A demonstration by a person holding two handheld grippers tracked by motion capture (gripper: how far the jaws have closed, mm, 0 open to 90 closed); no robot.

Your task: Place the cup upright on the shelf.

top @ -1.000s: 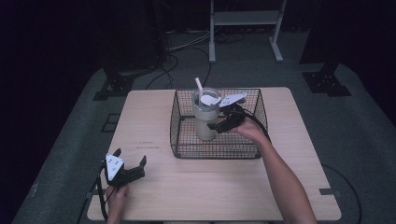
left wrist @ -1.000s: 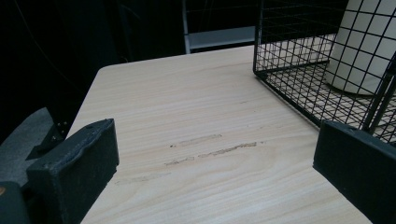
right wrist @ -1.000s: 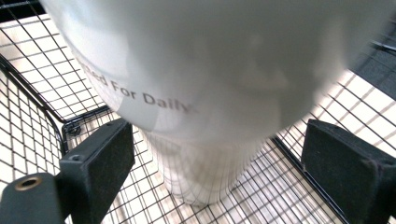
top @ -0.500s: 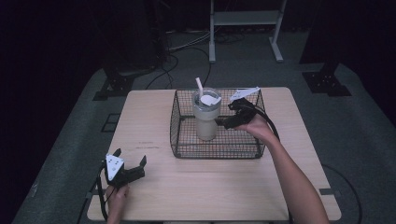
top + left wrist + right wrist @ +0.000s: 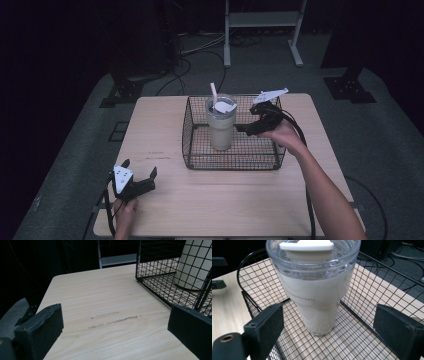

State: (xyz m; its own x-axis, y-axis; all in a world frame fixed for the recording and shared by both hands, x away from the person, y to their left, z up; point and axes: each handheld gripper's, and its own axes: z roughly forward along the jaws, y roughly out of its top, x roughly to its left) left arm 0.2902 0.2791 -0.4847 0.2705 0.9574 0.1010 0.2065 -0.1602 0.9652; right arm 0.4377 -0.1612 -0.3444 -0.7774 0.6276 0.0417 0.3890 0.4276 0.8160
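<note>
Student: Tumbler first, please — where does it stand?

Tutor: Upright inside the black wire-mesh basket (image 5: 197,145), toward its left half. It is a cream-white insulated tumbler (image 5: 221,127) with a clear lid and a white straw (image 5: 213,91). The basket sits on the pale wooden table (image 5: 225,200), near the far edge.

Student: And the right gripper (image 5: 246,128)?

Tutor: It hangs over the basket's right half, level with the tumbler's upper body and apart from it. In the right gripper view its two black jaws stand wide apart with the tumbler (image 5: 317,295) centred between them; nothing is held.

Student: The left gripper (image 5: 139,181)?

Tutor: Near the front left corner of the table, well apart from the basket, jaws likewise spread and empty; its own view shows bare tabletop and the basket's corner (image 5: 160,282).

Student: How is this step done well?

Tutor: Judged as an approach to grasp: keep the tumbler centred, advance level, and close on the straight upper wall below the lid, not the tapered foot. Keep the jaws clear of the basket rim, and lift vertically so the straw and lid do not catch
</note>
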